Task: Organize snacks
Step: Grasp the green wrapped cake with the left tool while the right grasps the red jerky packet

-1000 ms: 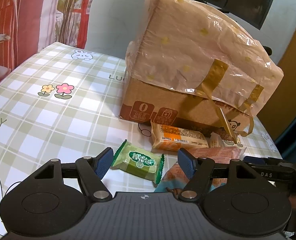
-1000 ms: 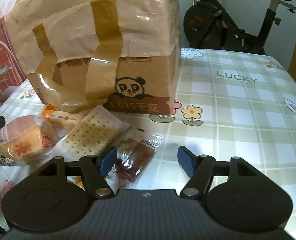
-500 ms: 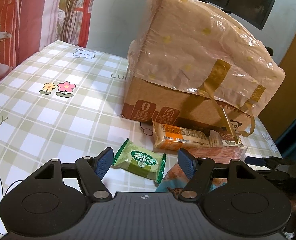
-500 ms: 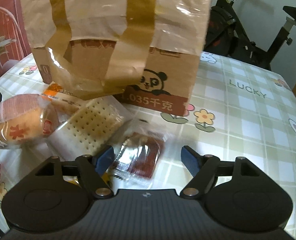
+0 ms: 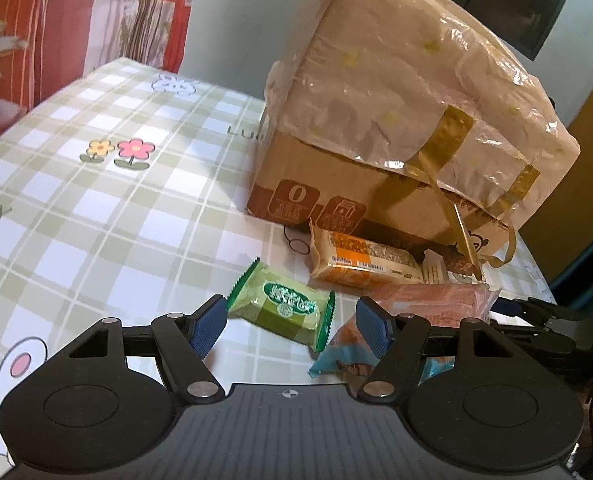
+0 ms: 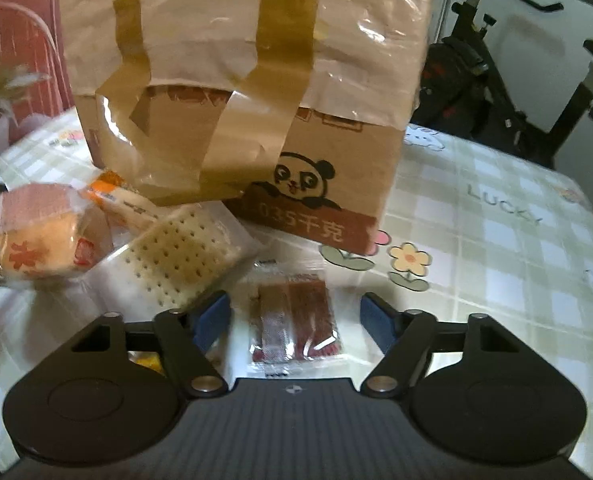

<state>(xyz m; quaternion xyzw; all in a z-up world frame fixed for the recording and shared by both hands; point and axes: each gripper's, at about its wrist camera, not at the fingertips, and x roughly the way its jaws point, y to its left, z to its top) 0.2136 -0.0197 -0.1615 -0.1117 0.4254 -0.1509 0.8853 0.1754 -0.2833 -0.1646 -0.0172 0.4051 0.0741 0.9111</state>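
Note:
A green wrapped snack [image 5: 283, 307] lies on the table between the open fingers of my left gripper [image 5: 290, 322], which is empty. Behind it lie an orange biscuit pack [image 5: 362, 262] and a pink wrapped bun [image 5: 428, 304]. A cardboard box with a plastic bag over it [image 5: 396, 120] stands at the back. In the right wrist view, a clear packet of red-brown strips [image 6: 294, 320] lies between the open fingers of my right gripper [image 6: 296, 318]. A cracker pack [image 6: 184, 260] and the bun [image 6: 36, 240] lie to its left, before the panda box [image 6: 256, 100].
The checked tablecloth [image 5: 96, 220] stretches to the left of the box and to its right [image 6: 516, 260] in the right wrist view. An exercise bike [image 6: 496, 80] stands beyond the table's far edge. My right gripper's arm [image 5: 544, 320] shows at the right edge.
My right gripper has moved forward and left, bringing the red-brown strip packet between its fingers. My left gripper has barely shifted and still frames the green snack.

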